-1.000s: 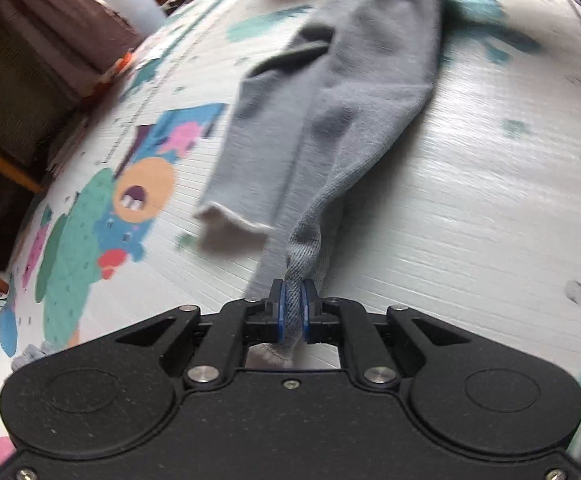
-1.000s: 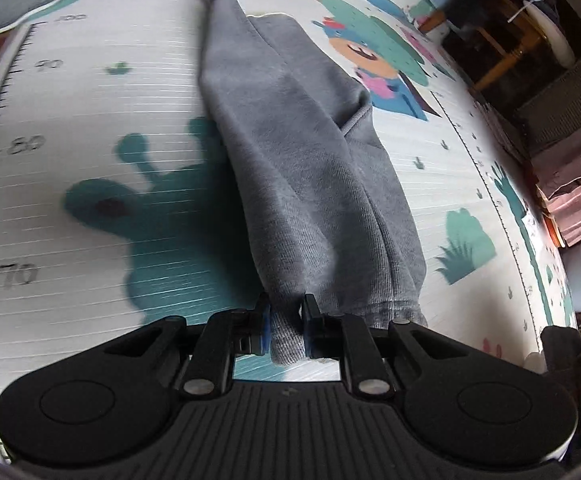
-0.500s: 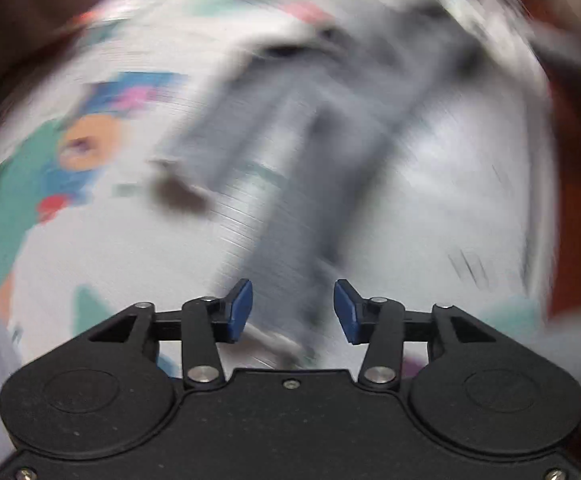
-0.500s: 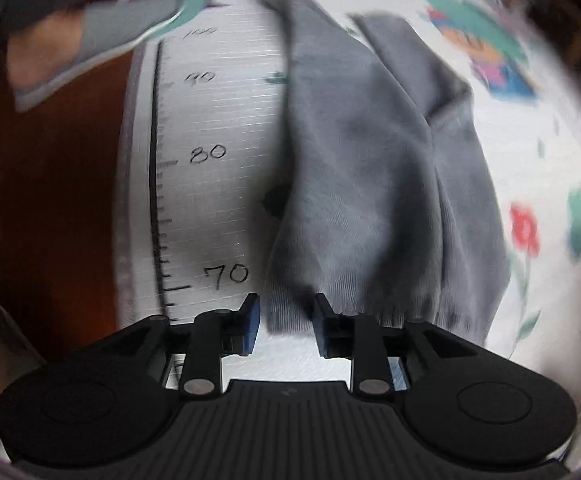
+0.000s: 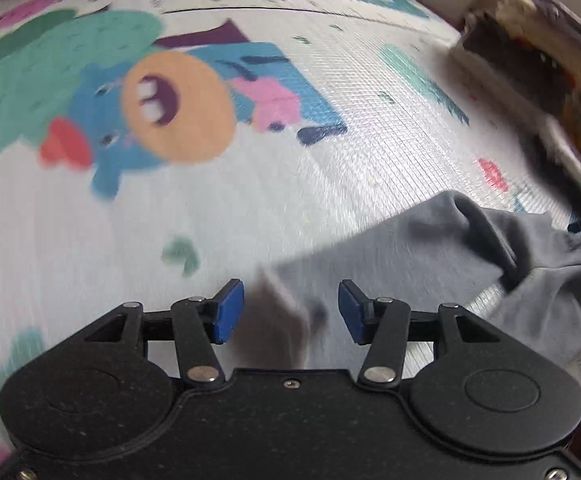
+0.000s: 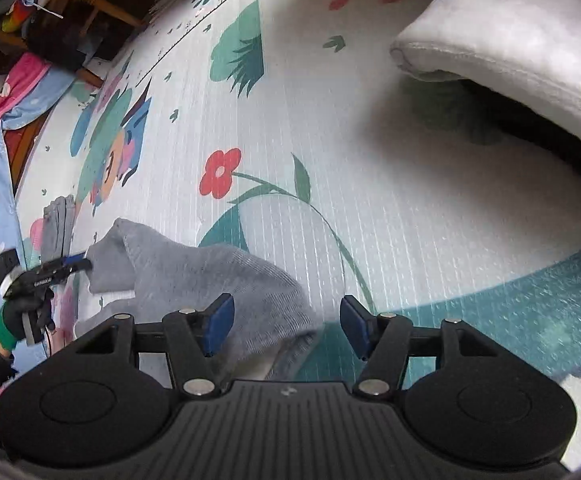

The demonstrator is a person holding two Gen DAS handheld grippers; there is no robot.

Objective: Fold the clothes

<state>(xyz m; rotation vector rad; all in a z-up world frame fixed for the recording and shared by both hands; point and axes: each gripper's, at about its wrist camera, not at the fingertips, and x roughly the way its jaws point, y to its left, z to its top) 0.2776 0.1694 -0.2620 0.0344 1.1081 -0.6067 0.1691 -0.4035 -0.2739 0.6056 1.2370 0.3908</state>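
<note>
You've got 1 grey garment [image 6: 194, 276] lying crumpled on the play mat [image 6: 370, 200], stretched between your 2 grippers. Left gripper [image 5: 290, 306]: both blue fingers [image 5: 228, 312] apart, about half open, gripping nothing; a blurred cloth edge sits btwn them, not pinched. Right gripper [image 6: 286, 324]: jaws opening, fabric end btwn the 2 fingers [image 6: 218, 322] but pads off it. 1 white folded piece [image 6: 522, 36] top right, 1 small grey folded item [image 6: 58, 220] far left.

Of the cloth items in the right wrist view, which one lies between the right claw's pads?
The grey garment, lying loose between the opening pads of the right claw; the white folded fabric lies far off, top right.
</note>
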